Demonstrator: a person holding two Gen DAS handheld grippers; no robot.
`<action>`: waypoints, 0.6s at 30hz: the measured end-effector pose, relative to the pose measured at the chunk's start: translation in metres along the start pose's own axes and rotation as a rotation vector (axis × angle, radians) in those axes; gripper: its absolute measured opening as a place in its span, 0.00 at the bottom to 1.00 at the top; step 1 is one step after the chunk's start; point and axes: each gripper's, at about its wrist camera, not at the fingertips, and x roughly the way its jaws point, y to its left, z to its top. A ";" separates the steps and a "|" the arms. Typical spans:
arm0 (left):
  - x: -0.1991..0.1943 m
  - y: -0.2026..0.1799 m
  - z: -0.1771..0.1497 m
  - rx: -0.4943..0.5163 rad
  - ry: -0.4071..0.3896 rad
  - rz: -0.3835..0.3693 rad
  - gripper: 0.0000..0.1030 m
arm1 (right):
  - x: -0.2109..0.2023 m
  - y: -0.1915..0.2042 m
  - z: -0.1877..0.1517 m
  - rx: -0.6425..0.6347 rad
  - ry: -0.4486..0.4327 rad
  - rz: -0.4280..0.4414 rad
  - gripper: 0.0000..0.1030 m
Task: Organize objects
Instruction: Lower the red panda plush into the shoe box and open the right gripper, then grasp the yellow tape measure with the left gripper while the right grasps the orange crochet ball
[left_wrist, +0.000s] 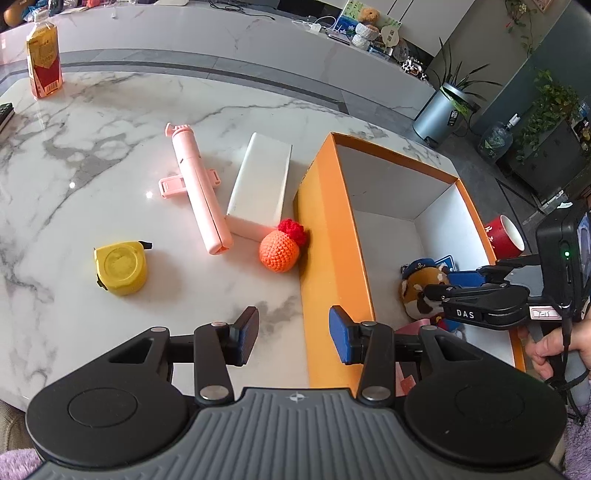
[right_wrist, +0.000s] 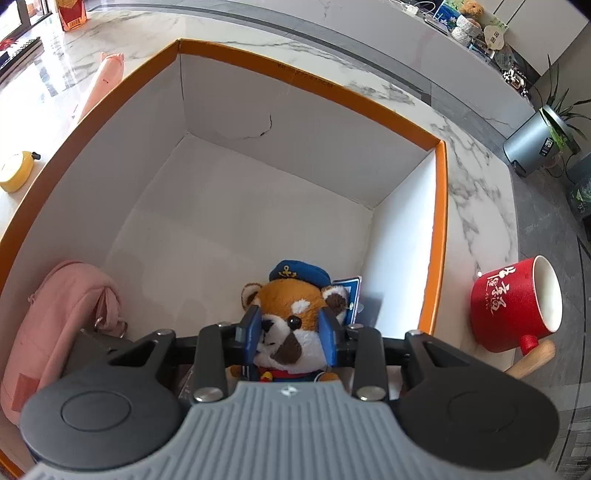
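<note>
An orange box (left_wrist: 332, 229) with white inner walls stands on the marble table. Inside it lies a brown and white plush toy (right_wrist: 295, 314) with a blue sailor cap. My right gripper (right_wrist: 291, 330) points down into the box, its blue pads pressing both sides of the toy's head. A pink pouch (right_wrist: 62, 310) rests in the box's left corner. My left gripper (left_wrist: 293, 334) hangs open over the box's near left wall with nothing between its fingers. Left of the box lie an orange crochet ball (left_wrist: 280, 251), a white box (left_wrist: 260, 181), a pink folding stick (left_wrist: 195, 192) and a yellow tape measure (left_wrist: 120, 267).
A red mug (right_wrist: 513, 306) with a wooden handle stands on the table just right of the box. A drink carton (left_wrist: 43, 59) stands at the far left. A hand (left_wrist: 546, 350) holds the right gripper's grip. A bin and potted plants stand on the floor beyond.
</note>
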 end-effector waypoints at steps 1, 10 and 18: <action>-0.002 0.001 0.001 0.008 -0.005 0.006 0.47 | -0.005 0.001 0.000 -0.003 -0.009 0.000 0.35; -0.019 0.034 0.011 0.011 -0.039 0.082 0.47 | -0.092 0.031 0.022 -0.079 -0.262 0.227 0.35; -0.021 0.074 0.025 -0.014 -0.032 0.126 0.46 | -0.089 0.104 0.063 -0.300 -0.257 0.298 0.35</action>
